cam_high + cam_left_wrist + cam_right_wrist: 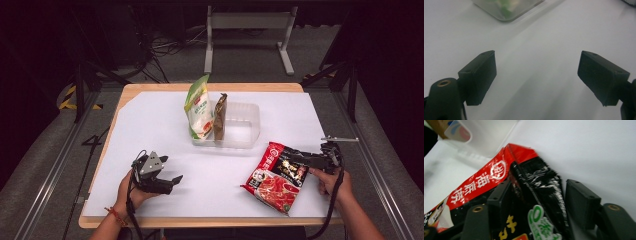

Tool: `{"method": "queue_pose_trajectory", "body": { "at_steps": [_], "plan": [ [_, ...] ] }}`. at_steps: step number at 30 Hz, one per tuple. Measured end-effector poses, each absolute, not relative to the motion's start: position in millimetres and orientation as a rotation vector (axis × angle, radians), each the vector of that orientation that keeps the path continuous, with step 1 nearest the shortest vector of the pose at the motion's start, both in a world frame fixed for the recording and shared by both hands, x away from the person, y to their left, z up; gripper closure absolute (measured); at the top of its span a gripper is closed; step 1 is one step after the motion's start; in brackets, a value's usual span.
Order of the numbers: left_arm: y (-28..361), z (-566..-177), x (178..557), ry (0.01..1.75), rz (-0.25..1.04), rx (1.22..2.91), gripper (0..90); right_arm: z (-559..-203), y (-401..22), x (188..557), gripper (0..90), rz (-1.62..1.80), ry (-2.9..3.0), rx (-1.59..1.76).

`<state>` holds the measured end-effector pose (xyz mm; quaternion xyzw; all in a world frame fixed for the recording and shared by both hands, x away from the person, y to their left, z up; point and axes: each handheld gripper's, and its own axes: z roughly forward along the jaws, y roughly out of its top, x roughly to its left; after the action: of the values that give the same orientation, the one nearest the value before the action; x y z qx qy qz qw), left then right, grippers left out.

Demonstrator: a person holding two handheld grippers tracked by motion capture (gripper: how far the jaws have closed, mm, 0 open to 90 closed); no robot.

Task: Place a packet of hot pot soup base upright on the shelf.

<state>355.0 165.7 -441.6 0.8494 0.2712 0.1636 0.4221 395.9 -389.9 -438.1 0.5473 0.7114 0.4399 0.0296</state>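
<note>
— Right tongs (pixel 305 161)?

— Their jaws straddle the upper right corner of the red noodle packet (pixel 274 176), one jaw on each face; I cannot tell whether they pinch it. The packet lies on the desk (pixel 150 125), in front of the clear tray (pixel 240 125).

— Left tongs (pixel 172 182)?

— Jaws spread wide, holding nothing, low over bare white desk at the near left, well apart from the packet.

— The tray?

— It holds a green-and-white pouch (pixel 199 107) and a brown sachet (pixel 220 116) (both upright, at its left end).

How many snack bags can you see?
3: green bag and brown bag standing in the clear tub; red bag between the right gripper jaws.
</note>
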Motion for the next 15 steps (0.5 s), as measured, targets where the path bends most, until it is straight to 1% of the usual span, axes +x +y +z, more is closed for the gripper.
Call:
{"method": "queue_pose_trajectory", "body": {
  "at_steps": [1,5,6,9,10,11,12,13,15],
  "plan": [
    [165.4,-441.9,355.2,0.68,0.409,2.129,16.2,-438.1,-386.9,396.2,43.0,1.349,2.211,1.676],
    [164.5,-442.3,355.2,0.676,0.41,2.135,16.2,-439.2,-383.3,398.3,56.8,1.337,2.228,1.67],
    [164.3,-442.4,355.2,0.674,0.411,2.137,16.2,-439.2,-383.3,398.3,56.8,1.337,2.228,1.67],
    [164.0,-443.1,355.7,0.676,0.411,2.145,16.2,-440.4,-384.4,398.1,63.2,1.368,2.244,1.682],
    [164.0,-443.3,355.8,0.677,0.411,2.146,16.2,-440.0,-384.9,397.7,67.2,1.377,2.243,1.672],
    [164.0,-443.3,355.7,0.676,0.413,2.148,16.2,-439.3,-386.4,396.4,74.7,1.408,2.226,1.665],
    [164.1,-443.2,355.4,0.676,0.414,2.148,16.2,-438.5,-388.9,394.7,79.4,1.455,2.218,1.649],
    [164.1,-443.2,355.4,0.676,0.414,2.148,16.2,-438.5,-388.9,394.7,79.4,1.455,2.218,1.649],
    [164.8,-442.8,355.1,0.68,0.417,2.143,16.2,-437.4,-391.5,391.5,85.6,1.506,2.237,1.616]
  ]
}}
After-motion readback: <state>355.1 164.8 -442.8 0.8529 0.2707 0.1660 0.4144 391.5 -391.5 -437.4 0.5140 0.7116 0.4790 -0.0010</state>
